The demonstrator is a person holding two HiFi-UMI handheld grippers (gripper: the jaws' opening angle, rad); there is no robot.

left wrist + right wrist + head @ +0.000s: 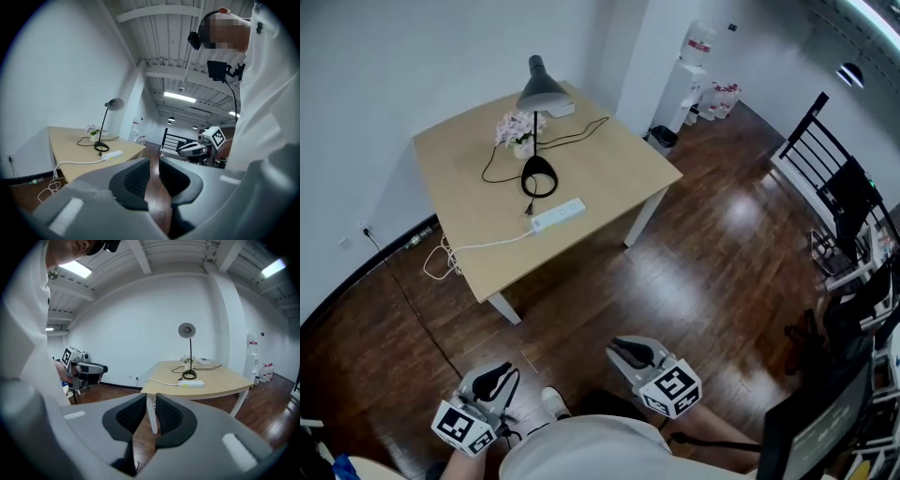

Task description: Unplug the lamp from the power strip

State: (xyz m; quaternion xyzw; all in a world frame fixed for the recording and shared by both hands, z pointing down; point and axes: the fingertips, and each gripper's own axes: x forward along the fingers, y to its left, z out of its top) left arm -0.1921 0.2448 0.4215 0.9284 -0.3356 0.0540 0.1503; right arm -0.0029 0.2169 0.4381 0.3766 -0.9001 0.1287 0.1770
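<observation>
Both grippers hang low by the person's body. The left gripper [495, 375] has its jaws narrow, just a slit of floor between the pads and nothing in it. The right gripper [623, 352] shows a slightly wider slit, also with nothing between the jaws. Neither one touches anything.

Out ahead, well apart from both grippers across the dark wood floor [694, 272], stands the one table [609, 169]. In the left gripper view it sits off to the left of the jaws; in the right gripper view it lies above and a little right of them.

On the table, near its front edge, lies a single white power strip [558, 215], flat, its long axis running roughly along that edge. One black plug [528, 208] sits in its left end. From there the black cord [492, 169] runs back and loops over the table top. The one lamp [542, 92] stands upright towards the table's far side, its round base [538, 174] just behind the strip and its grey shade tipped downward. One small flower pot [520, 133] stands beside the lamp's pole. The strip's white cable [483, 246] trails off the table's left edge.
</observation>
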